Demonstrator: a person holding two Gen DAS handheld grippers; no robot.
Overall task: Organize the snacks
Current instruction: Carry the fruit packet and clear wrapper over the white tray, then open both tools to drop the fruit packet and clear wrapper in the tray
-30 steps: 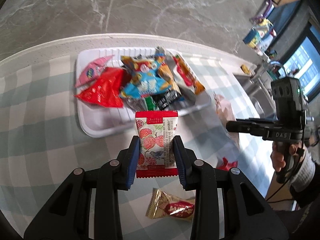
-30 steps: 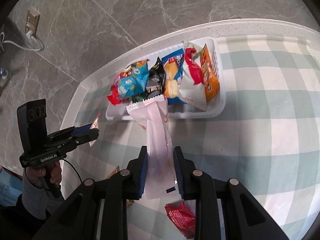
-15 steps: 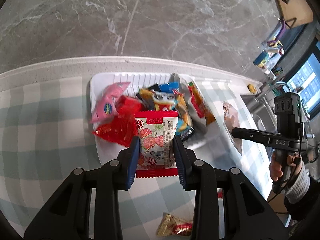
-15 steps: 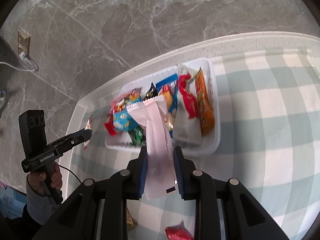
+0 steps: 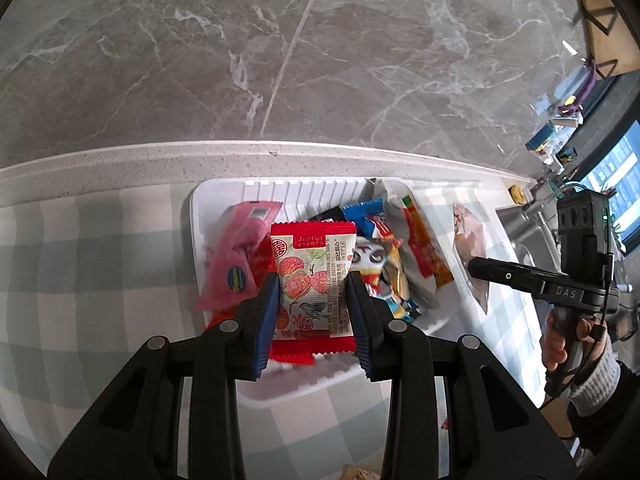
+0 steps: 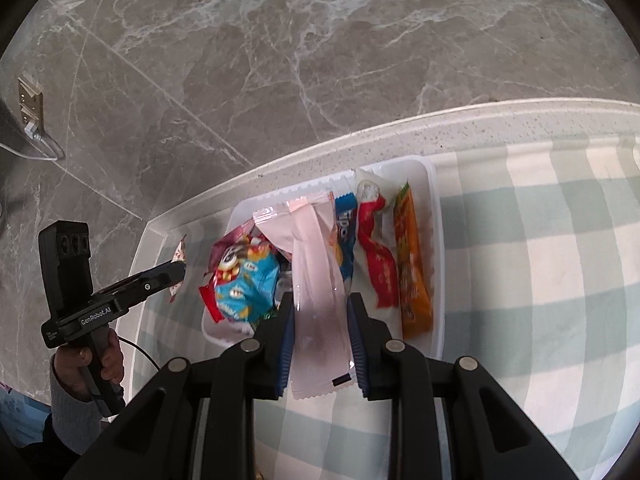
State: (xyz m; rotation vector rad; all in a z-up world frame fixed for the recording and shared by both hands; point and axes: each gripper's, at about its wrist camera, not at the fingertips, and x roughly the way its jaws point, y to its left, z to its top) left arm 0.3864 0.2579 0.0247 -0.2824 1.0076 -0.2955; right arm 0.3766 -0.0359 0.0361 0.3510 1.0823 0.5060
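White tray (image 5: 224,196) crowded: pink packet (image 5: 234,256) at left, blue packet (image 6: 244,284), red-white packet (image 6: 374,248) and orange packet (image 6: 412,264) fill middle and right, little bare floor showing. Checked tablecloth (image 6: 540,280) beside the tray's right side open for passage. Marble wall (image 5: 300,48) closes off behind the tray, just past the counter edge (image 5: 120,164).

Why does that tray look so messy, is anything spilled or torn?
Nothing looks spilled or torn. The packets just lie jumbled and overlapping in the white tray; an orange packet lies against its right wall. Each gripper holds one more snack above it.
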